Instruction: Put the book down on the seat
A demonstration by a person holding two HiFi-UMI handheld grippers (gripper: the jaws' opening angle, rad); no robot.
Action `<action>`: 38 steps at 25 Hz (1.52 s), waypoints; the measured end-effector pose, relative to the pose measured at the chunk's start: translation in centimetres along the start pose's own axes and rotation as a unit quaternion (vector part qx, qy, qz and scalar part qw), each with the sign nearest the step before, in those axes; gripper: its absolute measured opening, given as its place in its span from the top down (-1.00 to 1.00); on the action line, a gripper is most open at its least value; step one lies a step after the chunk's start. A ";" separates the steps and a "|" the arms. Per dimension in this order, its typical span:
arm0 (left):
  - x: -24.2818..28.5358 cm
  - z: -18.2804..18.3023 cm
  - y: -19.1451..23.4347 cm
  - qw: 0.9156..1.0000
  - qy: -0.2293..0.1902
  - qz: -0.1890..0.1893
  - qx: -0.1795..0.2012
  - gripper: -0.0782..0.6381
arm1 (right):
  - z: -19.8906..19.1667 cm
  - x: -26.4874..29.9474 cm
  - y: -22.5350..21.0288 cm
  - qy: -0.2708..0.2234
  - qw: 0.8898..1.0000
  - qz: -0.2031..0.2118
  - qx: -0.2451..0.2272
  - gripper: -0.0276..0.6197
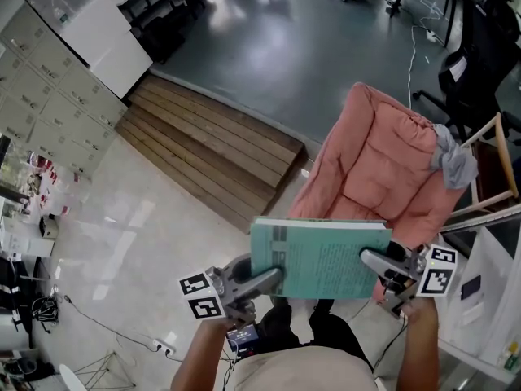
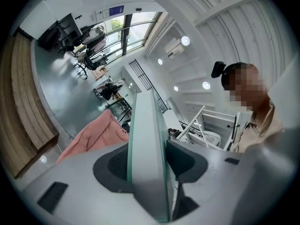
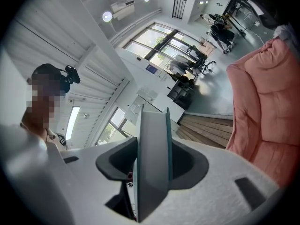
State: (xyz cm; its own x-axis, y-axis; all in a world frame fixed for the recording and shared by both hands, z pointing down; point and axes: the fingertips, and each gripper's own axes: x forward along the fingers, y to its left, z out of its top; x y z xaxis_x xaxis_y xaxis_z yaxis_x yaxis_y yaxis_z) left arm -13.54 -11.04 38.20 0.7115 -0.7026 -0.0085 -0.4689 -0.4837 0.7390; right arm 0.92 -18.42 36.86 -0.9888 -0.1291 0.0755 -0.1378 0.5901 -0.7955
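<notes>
A thick teal book (image 1: 319, 257) hangs flat in the air, held by both short sides, just in front of a pink cushioned seat (image 1: 383, 169). My left gripper (image 1: 275, 277) is shut on the book's left edge, and my right gripper (image 1: 368, 259) is shut on its right edge. In the left gripper view the book (image 2: 147, 149) stands edge-on between the dark pads, with the pink seat (image 2: 91, 137) beyond it. From the right gripper view the book (image 3: 153, 158) is likewise clamped edge-on, and the seat (image 3: 265, 107) fills the right side.
A low wooden platform (image 1: 203, 149) lies left of the seat. A grey cloth (image 1: 452, 160) hangs on the seat's right arm beside a wooden frame (image 1: 496, 169). Black office chairs (image 1: 472, 47) stand at the back right, white cabinets (image 1: 49, 80) at the left.
</notes>
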 end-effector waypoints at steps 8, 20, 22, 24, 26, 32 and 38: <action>0.1 -0.3 0.9 1.000 0.005 0.005 -0.006 0.26 | -0.8 0.1 -1.2 -0.005 1.000 -0.006 0.023 0.35; 1.9 -3.2 6.6 0.998 0.010 0.026 -0.057 0.25 | -3.3 0.2 -7.8 -0.017 0.994 -0.039 0.102 0.35; 2.3 -3.4 7.6 0.997 0.008 0.028 -0.067 0.25 | -3.5 0.2 -8.8 -0.021 0.992 -0.046 0.115 0.35; 2.7 -3.4 8.3 0.997 0.007 0.026 -0.070 0.25 | -3.5 0.2 -9.6 -0.024 0.991 -0.050 0.119 0.36; 3.1 -3.4 8.9 0.997 0.007 0.026 -0.071 0.25 | -3.4 0.3 -10.2 -0.025 0.991 -0.053 0.122 0.36; 3.4 -2.9 10.4 0.997 0.002 0.028 -0.073 0.24 | -3.1 1.1 -11.4 -0.031 0.990 -0.053 0.127 0.36; 2.9 -3.6 11.5 0.996 0.001 0.033 -0.082 0.24 | -4.0 1.7 -12.1 -0.029 0.989 -0.056 0.133 0.36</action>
State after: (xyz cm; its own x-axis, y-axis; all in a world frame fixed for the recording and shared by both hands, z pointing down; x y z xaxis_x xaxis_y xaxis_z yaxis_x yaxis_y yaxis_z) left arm -14.95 -16.71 49.11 0.6830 -0.7290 0.0453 -0.4235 -0.3448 0.8377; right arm 0.67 -22.63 49.02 -0.9620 -0.2320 0.1438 -0.2186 0.3396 -0.9148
